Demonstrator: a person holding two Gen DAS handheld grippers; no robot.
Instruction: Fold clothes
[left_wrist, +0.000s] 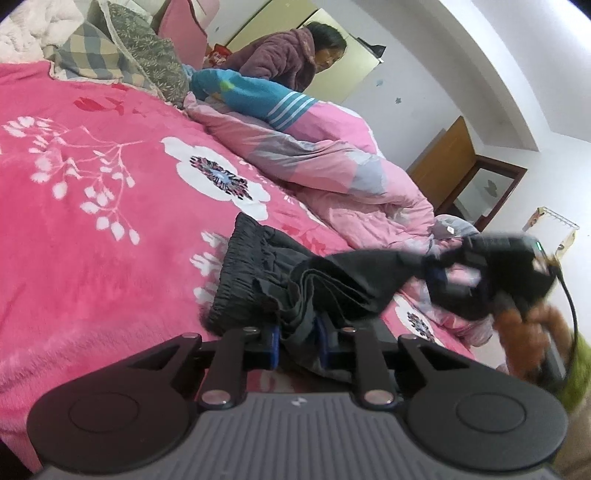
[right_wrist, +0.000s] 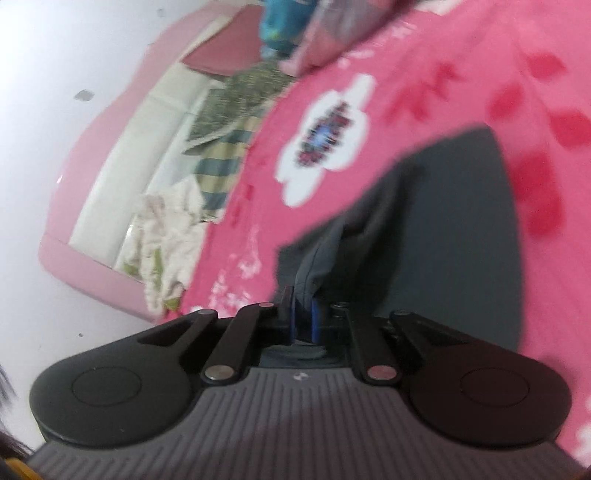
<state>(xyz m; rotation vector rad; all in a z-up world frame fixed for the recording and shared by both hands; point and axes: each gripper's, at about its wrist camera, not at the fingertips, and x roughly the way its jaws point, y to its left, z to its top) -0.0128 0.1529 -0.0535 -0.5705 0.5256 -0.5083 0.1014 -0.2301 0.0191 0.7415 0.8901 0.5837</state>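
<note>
The black trousers (left_wrist: 258, 280) lay partly on the pink floral blanket (left_wrist: 92, 206) covering the bed, elastic waistband resting on the blanket and the rest of the fabric lifted off it between the two tools. The left gripper (left_wrist: 298, 341) was clamped on a bunched fold of the dark cloth, blue pads pressed against it from both sides. From that fold the fabric ran rightward to the right gripper (left_wrist: 443, 275), seen blurred in the left wrist view, with the cloth gathered at its tip. In the right wrist view the right gripper (right_wrist: 302, 321) had its blue pads drawn close together on a pinch of the trousers (right_wrist: 443, 229), the remainder spreading as a dark panel over the blanket (right_wrist: 424, 66); this frame was motion-blurred. Beyond the garment, a crumpled pink quilt (left_wrist: 332, 162) lay along the far side of the bed, with a blue striped garment (left_wrist: 255, 96) on top of it. Pillows (left_wrist: 122, 51) were stacked at the head end. A person in a purple jacket (left_wrist: 291, 55) sat behind the quilt.
</note>
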